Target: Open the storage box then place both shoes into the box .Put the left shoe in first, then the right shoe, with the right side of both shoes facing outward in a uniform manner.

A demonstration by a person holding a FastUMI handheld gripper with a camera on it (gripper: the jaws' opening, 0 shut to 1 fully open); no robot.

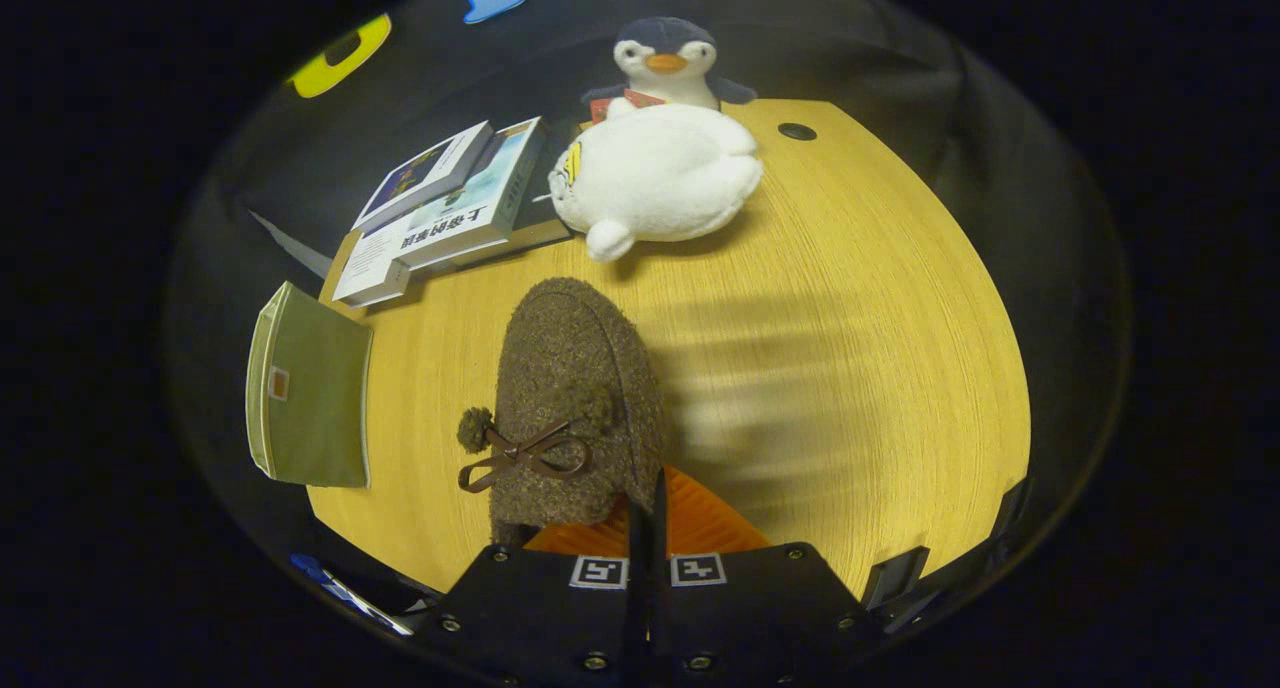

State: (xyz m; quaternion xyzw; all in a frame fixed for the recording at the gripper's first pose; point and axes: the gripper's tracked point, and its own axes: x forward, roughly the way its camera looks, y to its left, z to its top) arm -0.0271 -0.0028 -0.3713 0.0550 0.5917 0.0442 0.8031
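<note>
- Green folder well to the left of the brown shoe, lying flat and hanging partly over the left edge of the surface.
- Stack of books up and to the left of the shoe, beyond its toe, fanned out near the far left corner of the surface; top book tilted across the ones beneath.
- Brown shoe, fuzzy, with a dark bow and a small pom-pom across its upper, just ahead of the tool; toe pointing away toward the white plush toy, heel end down at the orange fingers.
- Tool at the heel end of the shoe, its two black halves drawn nearly together with only a thin dark gap between them; orange fingers showing just behind and to the right of the shoe's heel. Seemingly pinching the rear rim of the shoe, though contact of both fingers hidden behind the shoe, so not possible to tell for sure.
- White plush toy beyond the shoe's toe, well apart from it, lying on the far part of the surface, just right of the books.
- Penguin plush directly behind the white plush toy, upright at the far edge.
- Small dark round hole in the surface, up and to the right of the shoe, just right of the white plush toy.
- Striped shadow on the bare wood just to the right of the shoe.
</note>
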